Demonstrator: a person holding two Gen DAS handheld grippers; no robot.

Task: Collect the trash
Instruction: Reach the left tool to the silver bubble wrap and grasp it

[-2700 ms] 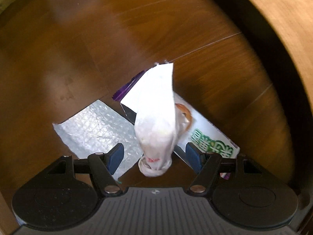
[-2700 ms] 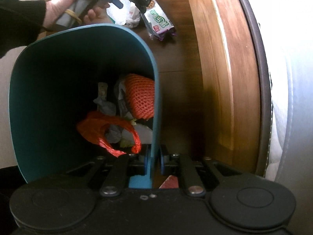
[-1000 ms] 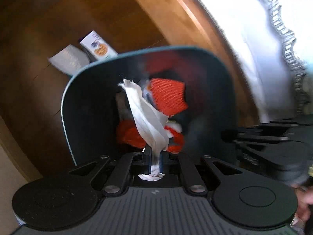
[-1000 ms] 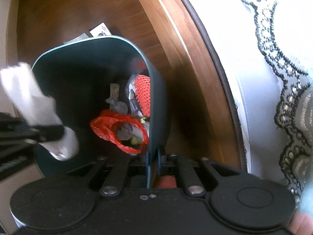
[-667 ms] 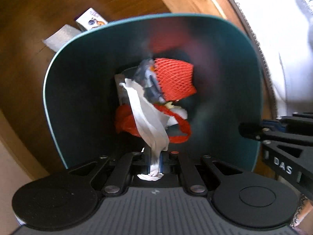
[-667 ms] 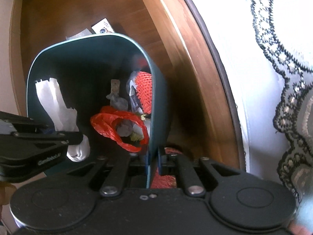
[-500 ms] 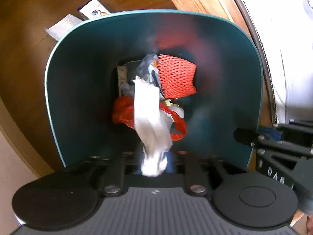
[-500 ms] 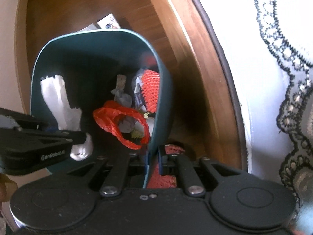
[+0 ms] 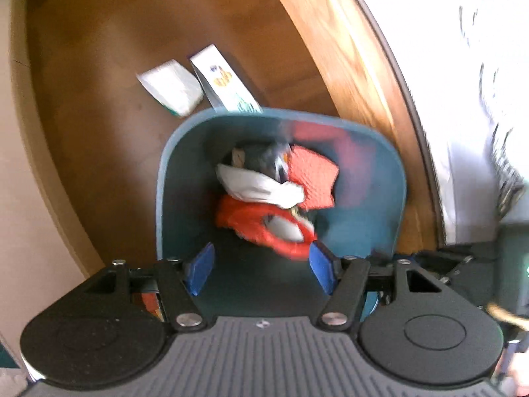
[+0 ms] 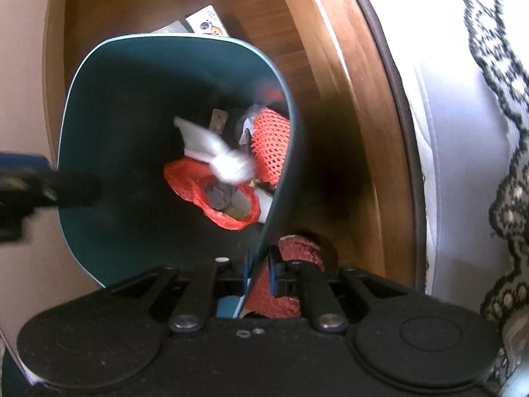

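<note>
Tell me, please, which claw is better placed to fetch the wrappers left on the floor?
Left: the left claw is opening with nothing between its jaws, while the right claw grips the bin's wall.

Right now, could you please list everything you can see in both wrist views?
bin: one, teal, on the floor beside the bed frame.
white bag: one, knotted, in the bin on the other trash.
red bag: one, in the bin under the white bag.
orange net: one, in the bin against its wall.
bubble wrap: one, white, on the floor past the bin.
snack packet: one, white, on the floor beside the bubble wrap.
bed frame: one, wooden, along the floor.
floor: brown wood.
left gripper: fingers opening, nothing between them, above the bin.
right gripper: fingers clamped on the bin's wall.
</note>
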